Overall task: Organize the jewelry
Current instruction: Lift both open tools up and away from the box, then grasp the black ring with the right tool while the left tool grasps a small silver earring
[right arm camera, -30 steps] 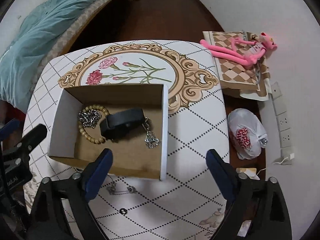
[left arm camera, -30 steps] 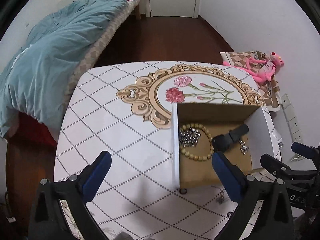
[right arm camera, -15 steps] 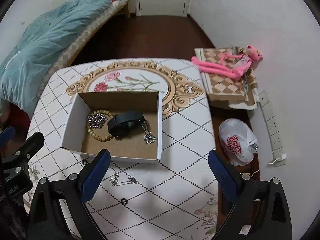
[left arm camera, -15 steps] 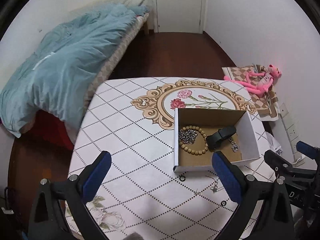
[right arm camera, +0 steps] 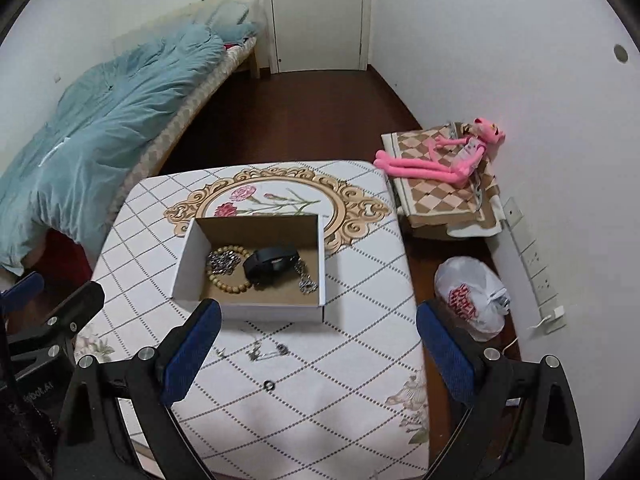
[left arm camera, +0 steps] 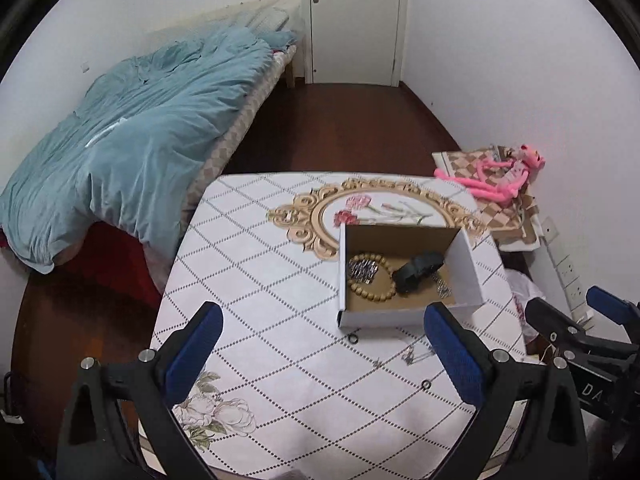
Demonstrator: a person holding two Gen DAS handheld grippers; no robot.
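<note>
Left gripper (left arm camera: 324,348) and right gripper (right arm camera: 318,346) both hang spread wide and hold nothing, low in their frames above the bench (right arm camera: 352,420). Just beyond the fingers, a ring (right arm camera: 268,385) and thin chain (right arm camera: 266,352) lie loose. At mid-frame the box (right arm camera: 276,314) holds a bead bracelet (right arm camera: 228,285), black band (right arm camera: 272,263) and silver chain (right arm camera: 306,280).

One box (right arm camera: 256,308), two loose rings (right arm camera: 269,385).
</note>
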